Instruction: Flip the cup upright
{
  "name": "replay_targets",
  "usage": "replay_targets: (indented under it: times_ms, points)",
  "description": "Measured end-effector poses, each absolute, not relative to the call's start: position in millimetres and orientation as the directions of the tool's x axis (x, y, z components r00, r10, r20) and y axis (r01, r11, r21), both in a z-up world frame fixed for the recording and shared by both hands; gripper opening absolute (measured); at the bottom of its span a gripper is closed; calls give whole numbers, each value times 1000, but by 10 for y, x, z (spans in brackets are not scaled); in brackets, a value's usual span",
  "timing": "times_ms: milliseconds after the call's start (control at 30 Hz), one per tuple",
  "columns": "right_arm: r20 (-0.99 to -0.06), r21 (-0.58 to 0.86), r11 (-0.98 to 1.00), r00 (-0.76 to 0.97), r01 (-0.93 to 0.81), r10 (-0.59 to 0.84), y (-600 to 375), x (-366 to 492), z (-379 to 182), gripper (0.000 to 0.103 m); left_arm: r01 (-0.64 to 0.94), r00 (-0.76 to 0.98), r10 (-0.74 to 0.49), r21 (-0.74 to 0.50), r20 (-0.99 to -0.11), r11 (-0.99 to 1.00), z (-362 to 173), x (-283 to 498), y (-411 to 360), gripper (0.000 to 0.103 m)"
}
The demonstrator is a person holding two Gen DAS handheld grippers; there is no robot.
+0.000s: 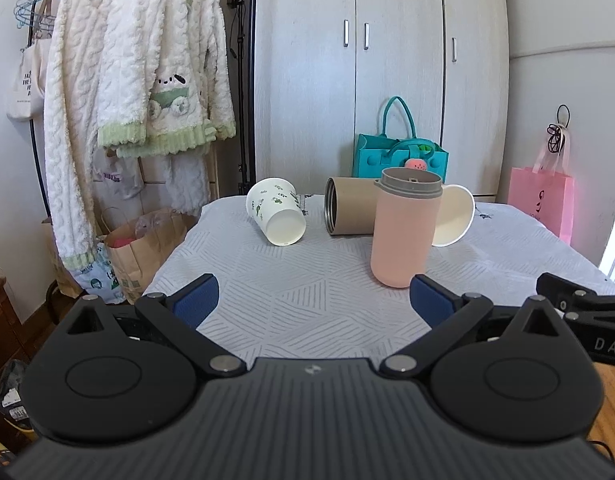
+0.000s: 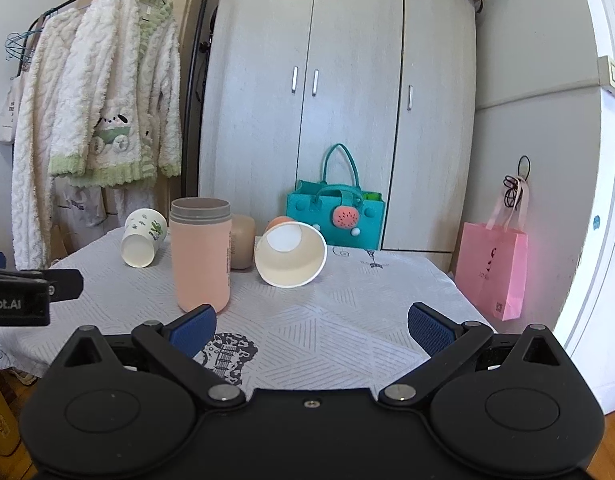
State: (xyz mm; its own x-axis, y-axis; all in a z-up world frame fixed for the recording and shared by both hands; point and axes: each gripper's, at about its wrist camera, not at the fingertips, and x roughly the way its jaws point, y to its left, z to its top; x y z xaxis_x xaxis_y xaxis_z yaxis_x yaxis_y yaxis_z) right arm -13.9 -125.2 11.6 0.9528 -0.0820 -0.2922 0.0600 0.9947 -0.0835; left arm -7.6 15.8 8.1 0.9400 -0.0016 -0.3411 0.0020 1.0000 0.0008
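Note:
A pink cup [image 1: 403, 232] with a grey rim stands upright on the table; it also shows in the right wrist view [image 2: 201, 256]. A white paper cup with green prints [image 1: 277, 212] [image 2: 141, 238] lies on its side. A brown cup [image 1: 349, 206] [image 2: 243, 246] lies on its side behind the pink one. A plain white paper cup [image 1: 453, 216] [image 2: 289, 254] lies on its side, mouth toward me. My left gripper [image 1: 313, 300] is open and empty in front of the cups. My right gripper [image 2: 311, 328] is open and empty, near the table's front.
The table has a white patterned cloth [image 1: 307, 288] [image 2: 347, 308]. A teal bag [image 1: 399, 152] [image 2: 335, 216] stands behind it by the wardrobe [image 1: 387, 60]. A pink bag [image 2: 491, 272] hangs at the right. Clothes [image 1: 127, 80] hang at the left above a paper bag [image 1: 143, 248].

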Motion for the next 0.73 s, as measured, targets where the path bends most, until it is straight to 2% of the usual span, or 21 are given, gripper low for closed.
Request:
replay_targets:
  times_ms: [733]
  points:
    - [-308, -98, 992, 946, 76, -102, -1256, -116, 85, 103, -12, 931, 14, 8, -365, 1000, 60, -25, 155, 103]
